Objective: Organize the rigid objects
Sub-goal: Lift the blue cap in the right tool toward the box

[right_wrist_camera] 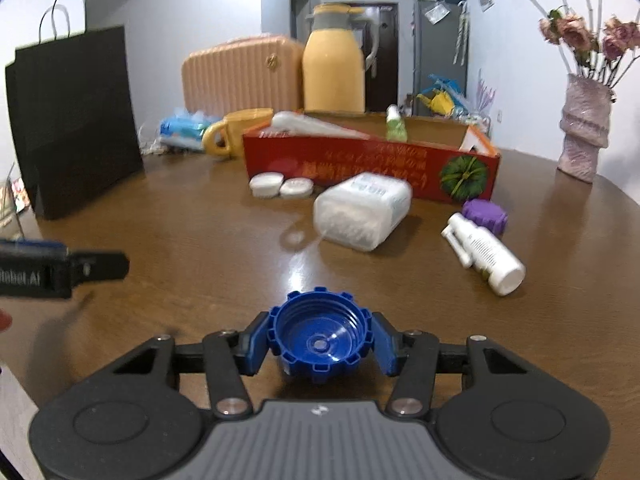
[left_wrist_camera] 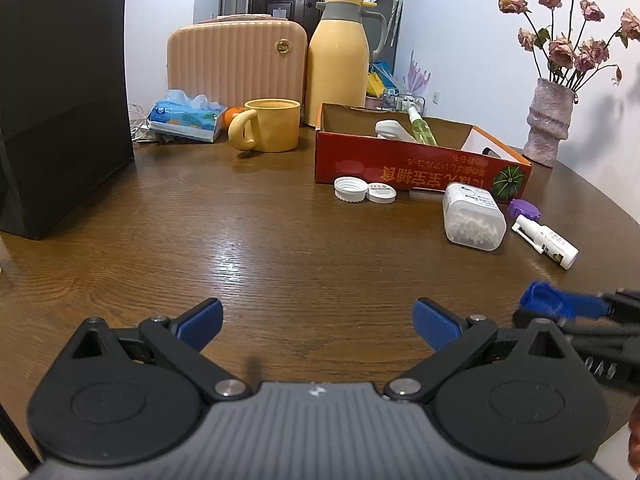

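Right hand-held gripper [right_wrist_camera: 320, 344] clamps blue cap [right_wrist_camera: 319, 343] — interior visible only wrist-side.

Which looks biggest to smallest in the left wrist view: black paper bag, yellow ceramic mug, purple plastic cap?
1. Black paper bag, though nearest the camera.
2. Yellow ceramic mug.
3. Purple plastic cap.

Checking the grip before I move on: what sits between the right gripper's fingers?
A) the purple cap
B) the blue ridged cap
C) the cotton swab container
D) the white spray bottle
B: in the right wrist view the blue ridged cap sits open side up, both pads of the right gripper against its sides.
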